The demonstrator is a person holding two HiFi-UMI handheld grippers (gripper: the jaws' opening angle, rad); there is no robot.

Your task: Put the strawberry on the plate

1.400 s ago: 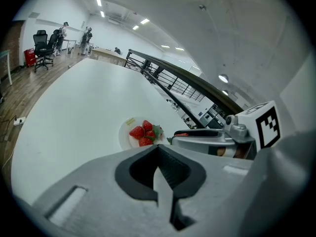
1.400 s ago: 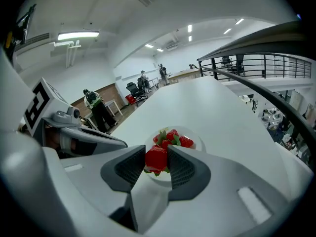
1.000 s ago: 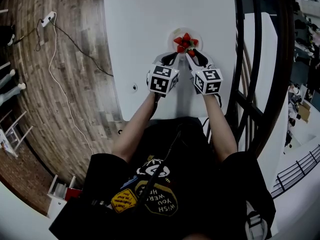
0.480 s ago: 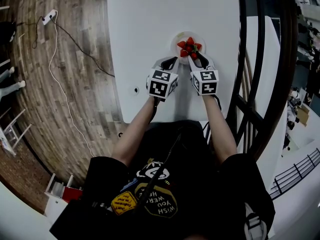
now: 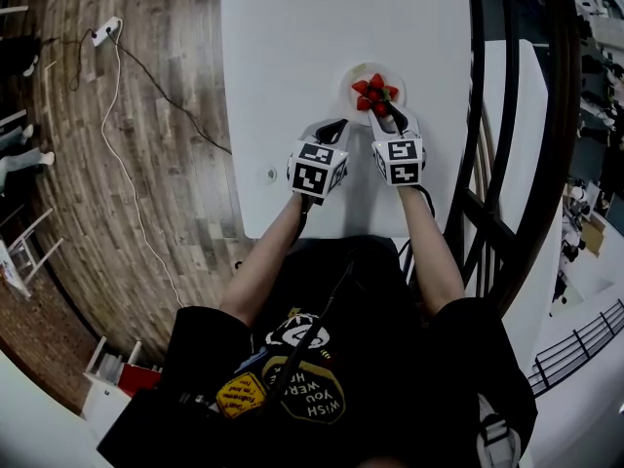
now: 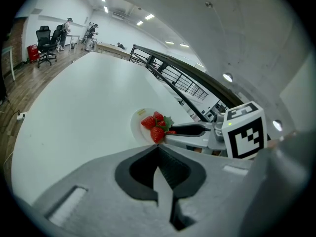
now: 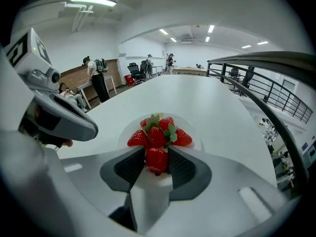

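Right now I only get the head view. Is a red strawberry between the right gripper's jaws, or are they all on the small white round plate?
Observer: One red strawberry sits between the jaws of the right gripper, which have just been opening, in front of the pile on the small white round plate.
Operator: And the other one?
Observer: The left gripper has its jaws together, nothing between them.
Operator: Bystanders?
Observer: Several people stand at the room's far end.

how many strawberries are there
6: one strawberry between the right gripper's just-opening jaws at the plate's near edge, five piled behind it on the plate. The back two are partly covered, so more may be hidden.
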